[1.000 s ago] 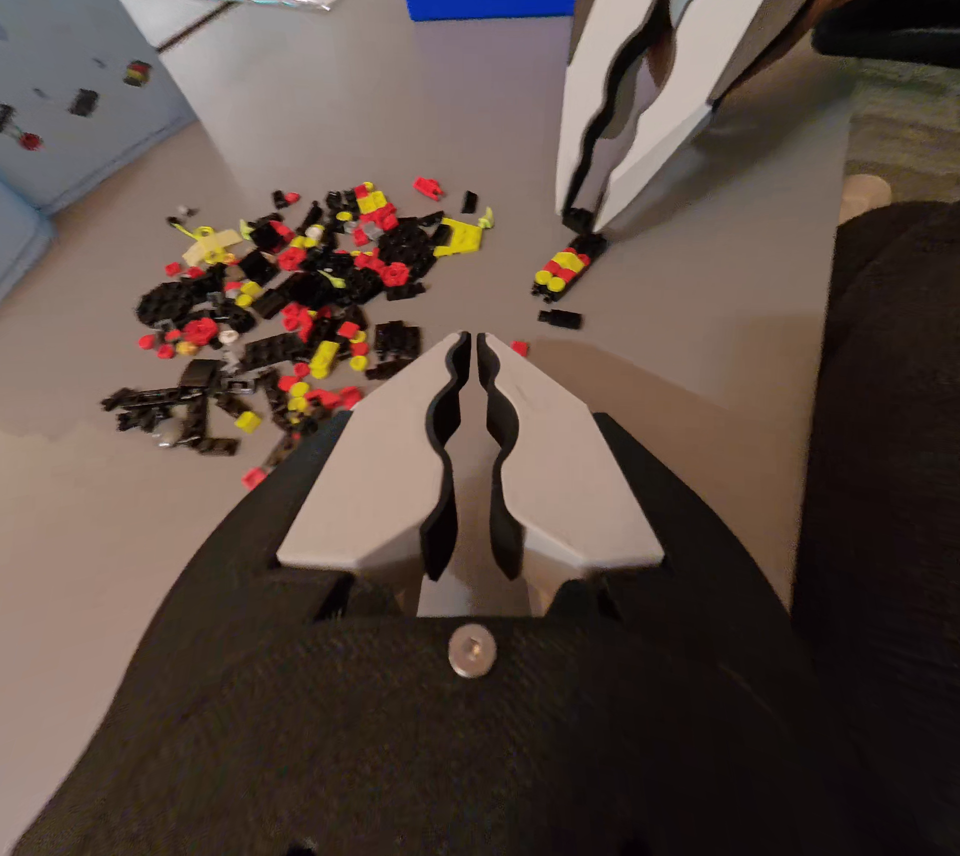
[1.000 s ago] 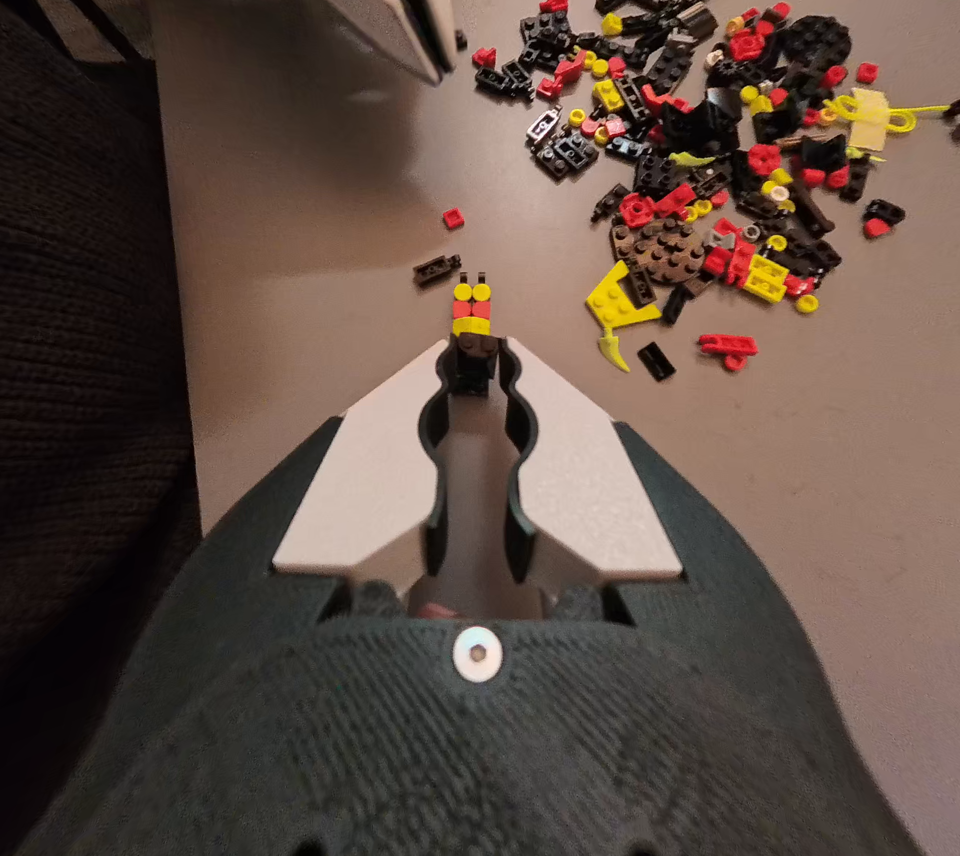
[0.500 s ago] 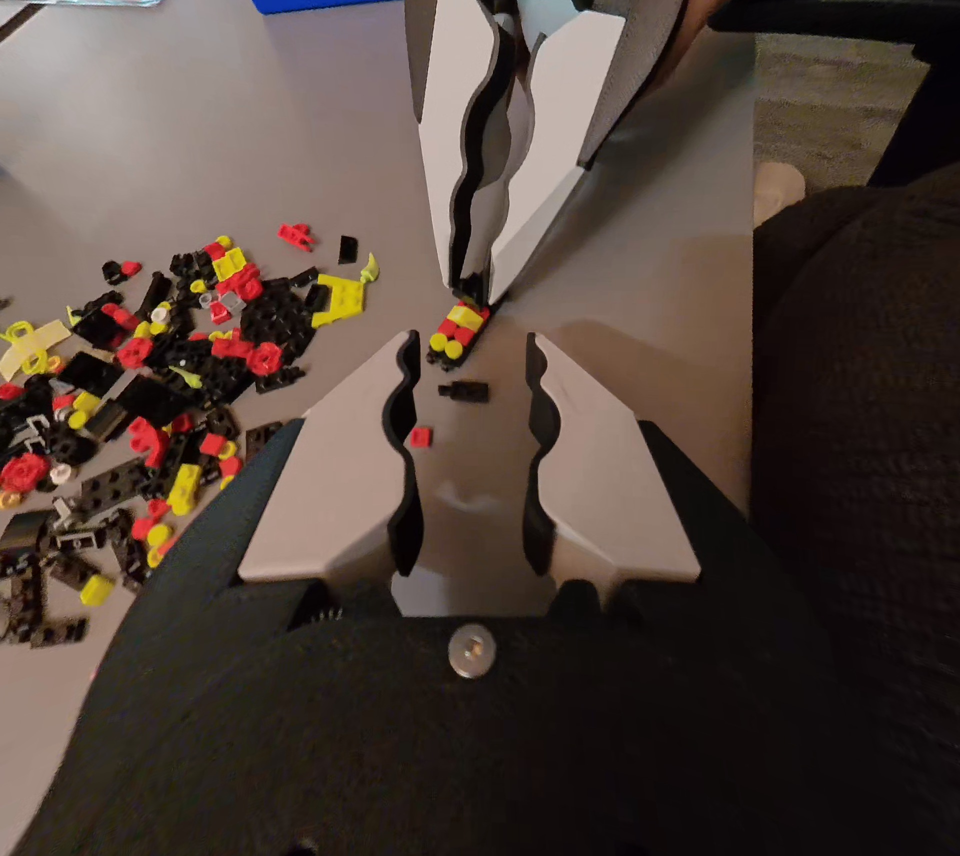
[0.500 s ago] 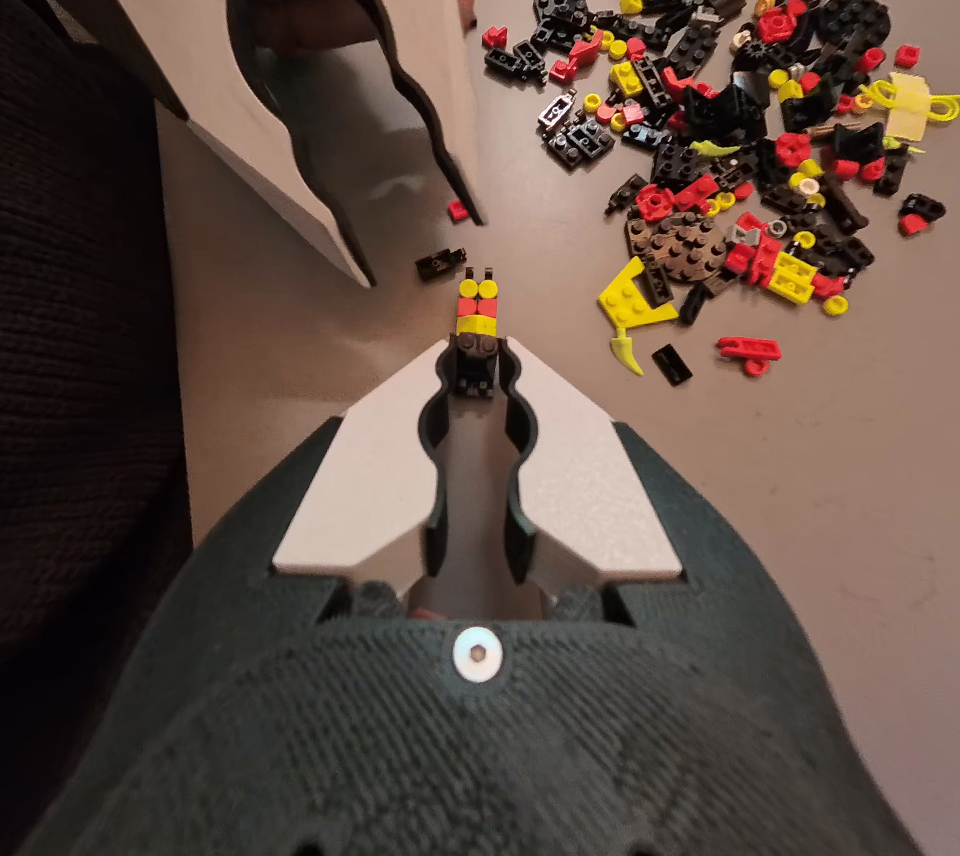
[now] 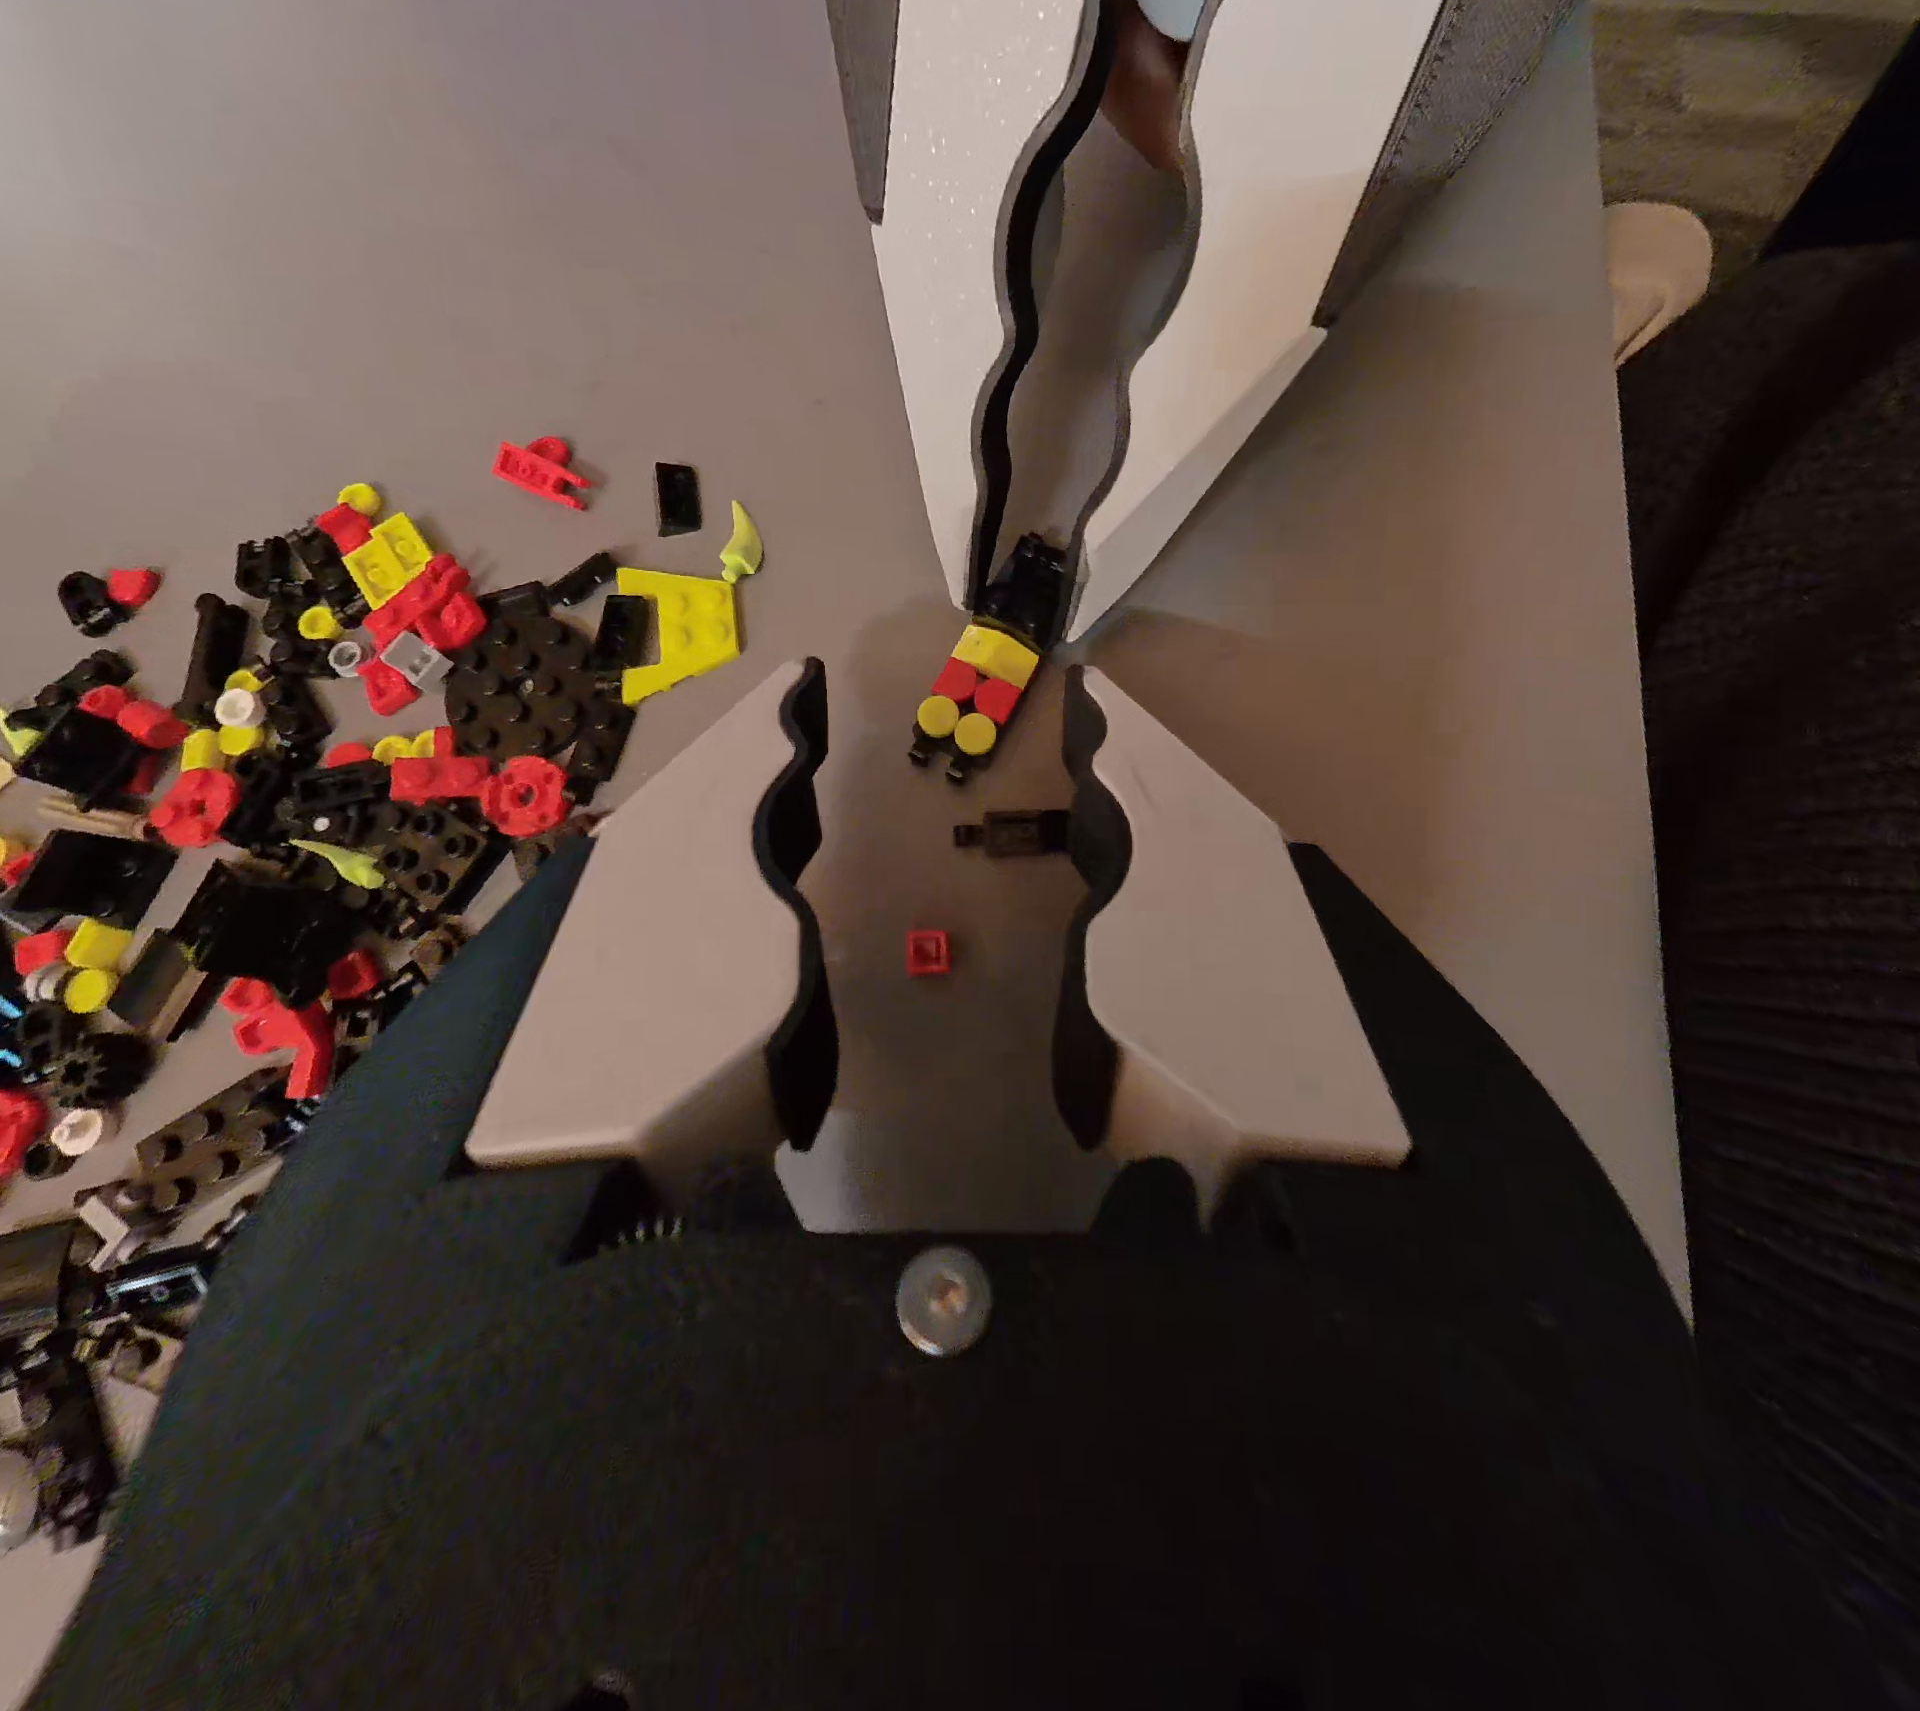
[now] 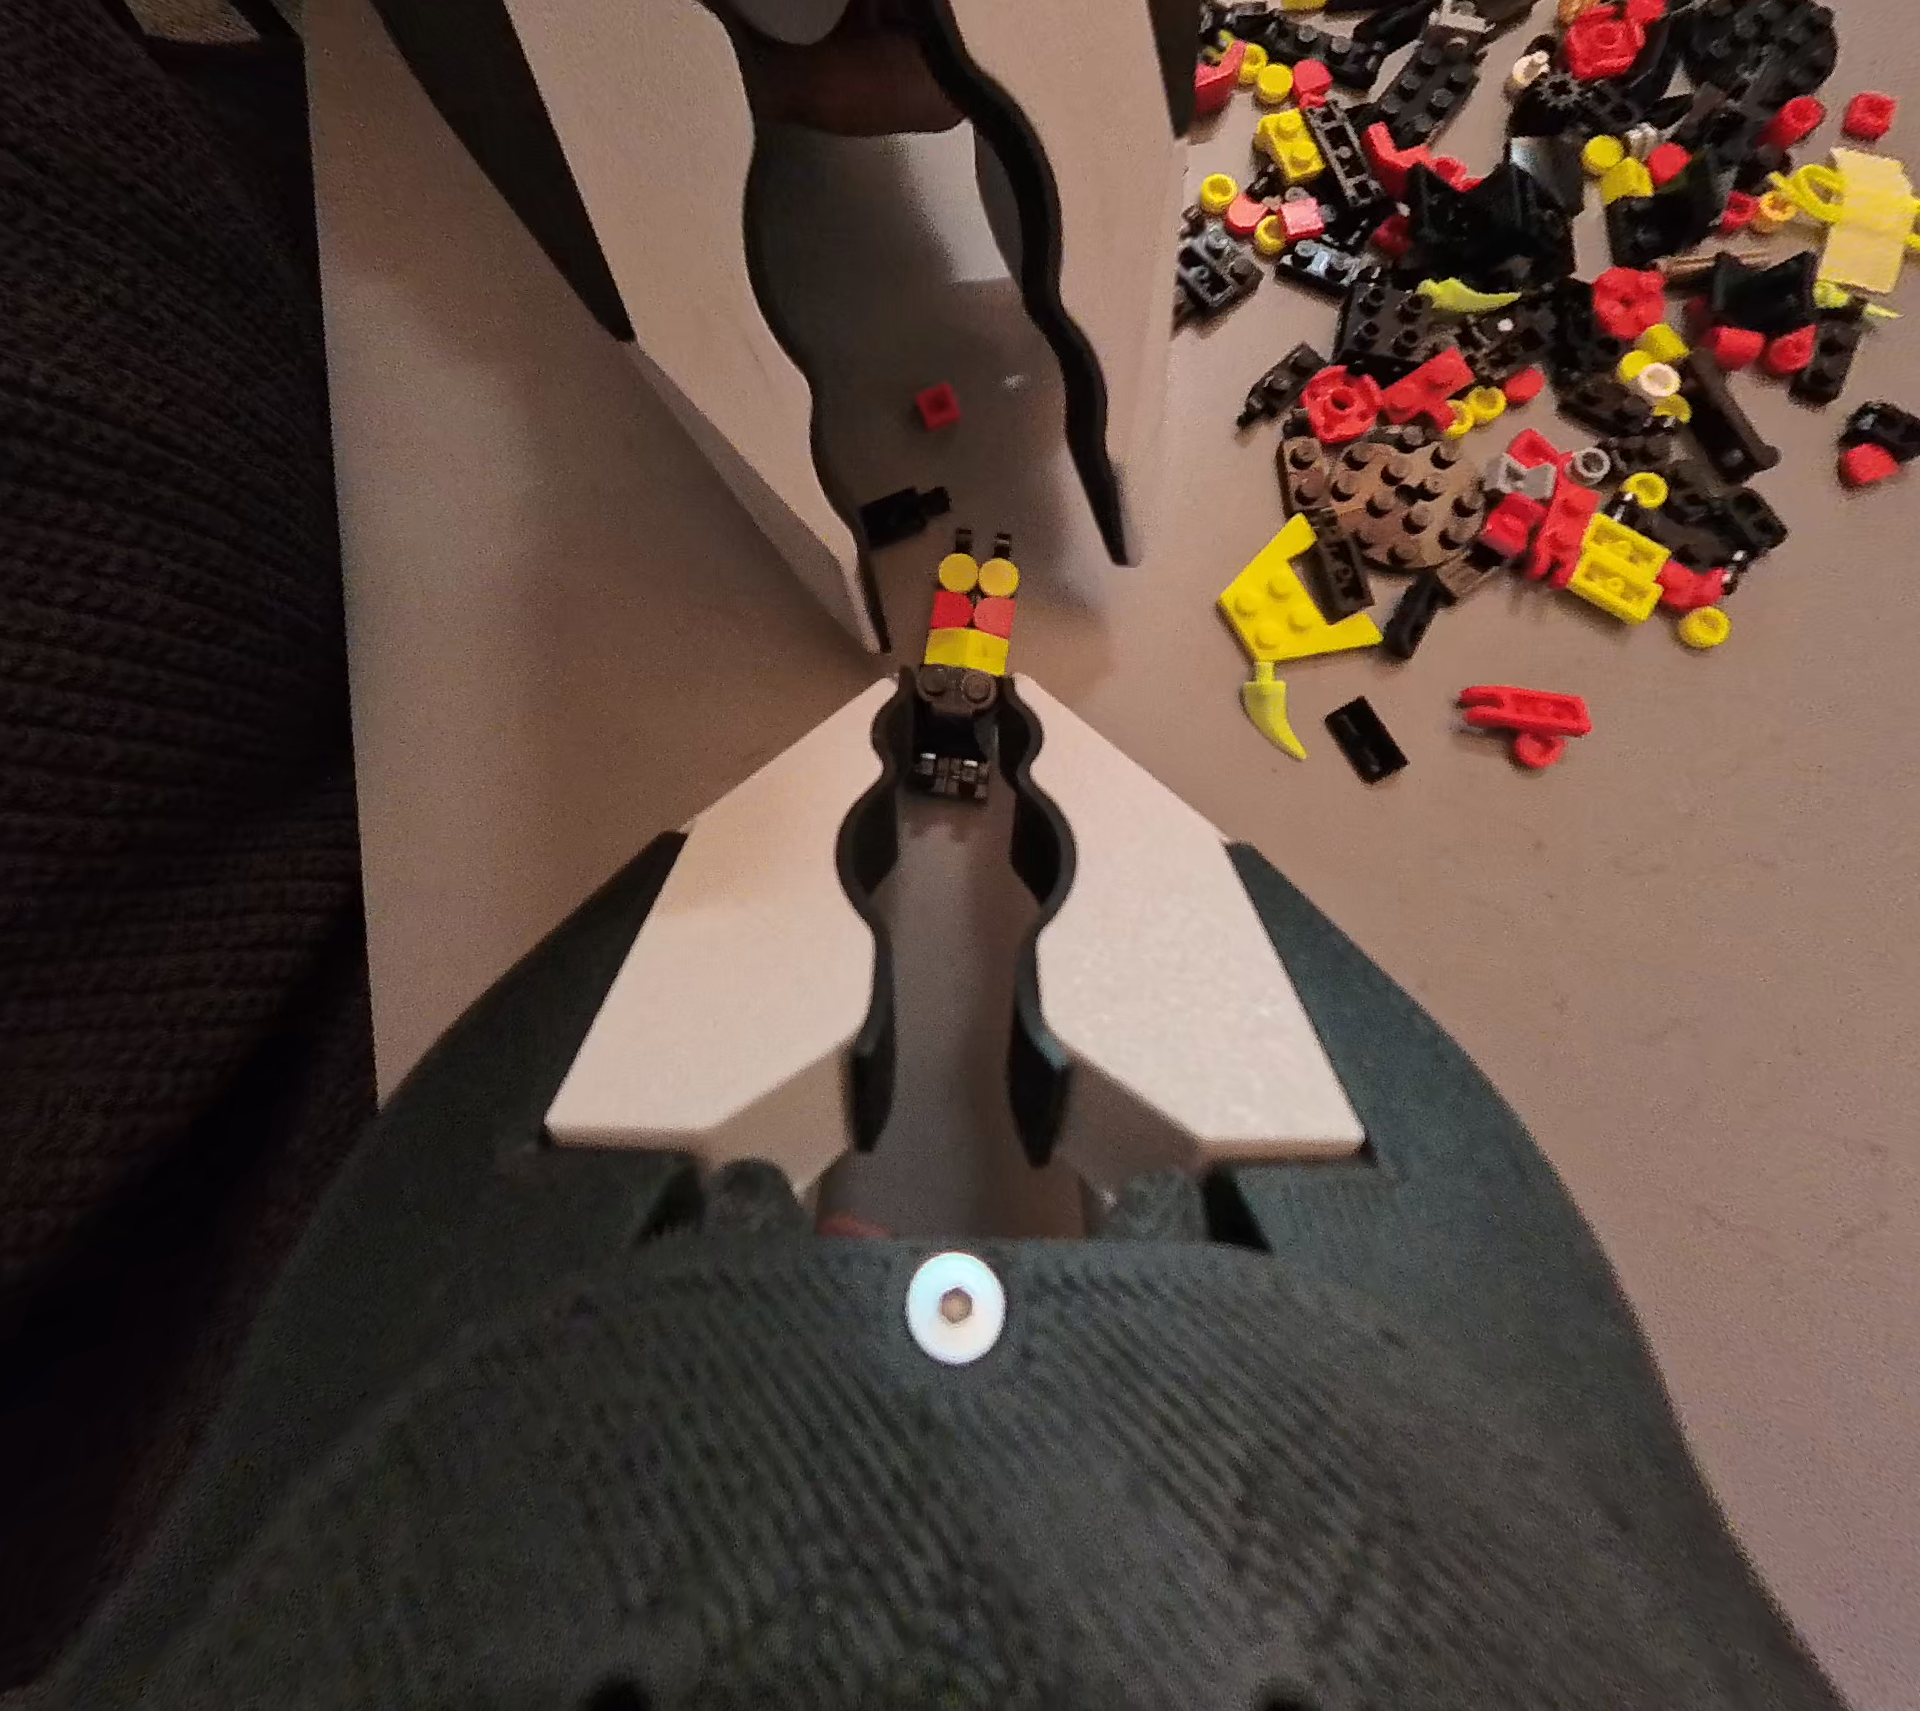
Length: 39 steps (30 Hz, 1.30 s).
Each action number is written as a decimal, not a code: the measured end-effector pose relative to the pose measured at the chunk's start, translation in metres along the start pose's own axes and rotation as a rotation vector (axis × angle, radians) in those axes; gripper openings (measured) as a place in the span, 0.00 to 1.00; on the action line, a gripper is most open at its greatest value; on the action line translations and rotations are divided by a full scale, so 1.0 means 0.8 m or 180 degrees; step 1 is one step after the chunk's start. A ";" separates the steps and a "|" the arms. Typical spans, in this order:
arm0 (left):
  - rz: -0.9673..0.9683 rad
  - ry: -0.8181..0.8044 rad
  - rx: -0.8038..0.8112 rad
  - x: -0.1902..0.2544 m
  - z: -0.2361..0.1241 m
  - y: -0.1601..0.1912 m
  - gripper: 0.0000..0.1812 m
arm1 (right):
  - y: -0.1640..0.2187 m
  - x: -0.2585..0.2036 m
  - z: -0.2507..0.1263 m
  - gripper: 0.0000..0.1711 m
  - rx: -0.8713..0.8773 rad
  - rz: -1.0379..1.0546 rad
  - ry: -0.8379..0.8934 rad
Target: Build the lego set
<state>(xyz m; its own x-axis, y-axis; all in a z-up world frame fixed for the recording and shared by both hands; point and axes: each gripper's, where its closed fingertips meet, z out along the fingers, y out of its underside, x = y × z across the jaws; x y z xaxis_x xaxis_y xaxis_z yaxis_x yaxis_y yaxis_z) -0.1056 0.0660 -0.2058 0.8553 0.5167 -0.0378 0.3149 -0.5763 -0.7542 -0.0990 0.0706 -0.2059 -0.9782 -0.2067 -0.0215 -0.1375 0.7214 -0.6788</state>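
Fingers of my left gripper (image 5: 940,685) stand spread wide, holding nothing; a small red piece (image 5: 928,952) and a small black piece (image 5: 1013,833) lie on the table (image 5: 416,155) between them. I judge the spread is there to straddle whichever of these goes on next. Just past my tips lies the little black, yellow and red assembly (image 5: 977,685), flat on the table. My right gripper (image 6: 951,695) is clenched on its black end, pinning it so, I think, a new part can be pressed down without it skidding. Farther to the side, the loose brick pile (image 6: 1538,290) waits, well apart from the work.
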 end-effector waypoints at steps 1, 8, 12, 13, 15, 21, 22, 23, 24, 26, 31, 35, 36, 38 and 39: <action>-0.0012 0.0007 -0.0014 0.001 0.001 0.002 0.24 | 0.000 0.000 0.000 0.08 -0.0001 -0.0014 0.0003; 0.0025 0.0014 -0.0073 0.007 0.004 0.006 0.21 | 0.000 -0.001 0.001 0.08 0.0002 -0.0012 0.0000; 0.0036 -0.0035 -0.0053 0.006 0.003 0.005 0.20 | -0.001 -0.003 0.002 0.08 0.0004 -0.0022 -0.0002; 0.0031 -0.0034 -0.0045 0.006 0.002 0.005 0.20 | -0.002 -0.003 0.003 0.08 0.0014 -0.0002 -0.0018; 0.0010 -0.0033 -0.0037 0.005 0.002 0.005 0.21 | -0.002 -0.003 0.003 0.08 0.0028 0.0027 -0.0041; -0.0005 -0.0042 -0.0078 0.006 0.002 0.008 0.21 | -0.002 -0.004 0.003 0.09 0.0035 0.0015 -0.0039; 0.0008 -0.0050 -0.0082 0.006 0.002 0.008 0.21 | -0.002 -0.004 0.003 0.09 0.0036 0.0008 -0.0038; 0.0023 -0.0055 -0.0083 0.006 0.002 0.008 0.21 | -0.002 -0.004 0.003 0.09 0.0038 0.0002 -0.0037; 0.0037 -0.0057 -0.0081 0.007 0.002 0.008 0.21 | -0.003 -0.004 0.004 0.09 0.0040 0.0000 -0.0038; 0.0049 -0.0070 -0.0076 0.007 0.002 0.008 0.21 | -0.003 -0.004 0.004 0.09 0.0046 0.0006 -0.0042; 0.0030 -0.0097 -0.0066 0.005 0.001 0.009 0.21 | -0.008 -0.005 0.000 0.13 0.0131 0.0015 -0.0064; 0.0006 -0.0085 -0.0139 0.005 0.003 0.012 0.22 | -0.016 0.003 -0.010 0.20 0.0262 0.0056 0.0049; 0.0003 -0.0080 -0.0152 0.005 0.004 0.013 0.22 | -0.017 0.008 -0.014 0.21 0.0295 0.0078 0.0089; -0.0010 -0.0078 -0.0150 0.004 0.004 0.013 0.22 | -0.018 0.017 -0.020 0.21 0.0346 0.0155 0.0175; -0.0019 -0.0085 -0.0148 0.003 0.004 0.013 0.22 | -0.018 0.021 -0.024 0.21 0.0374 0.0191 0.0204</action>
<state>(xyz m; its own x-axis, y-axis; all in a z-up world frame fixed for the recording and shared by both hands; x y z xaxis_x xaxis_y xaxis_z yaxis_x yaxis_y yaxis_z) -0.1013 0.0634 -0.2157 0.8422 0.5366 -0.0513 0.3392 -0.6016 -0.7232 -0.1162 0.0691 -0.1826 -0.9925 -0.1203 -0.0203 -0.0630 0.6479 -0.7591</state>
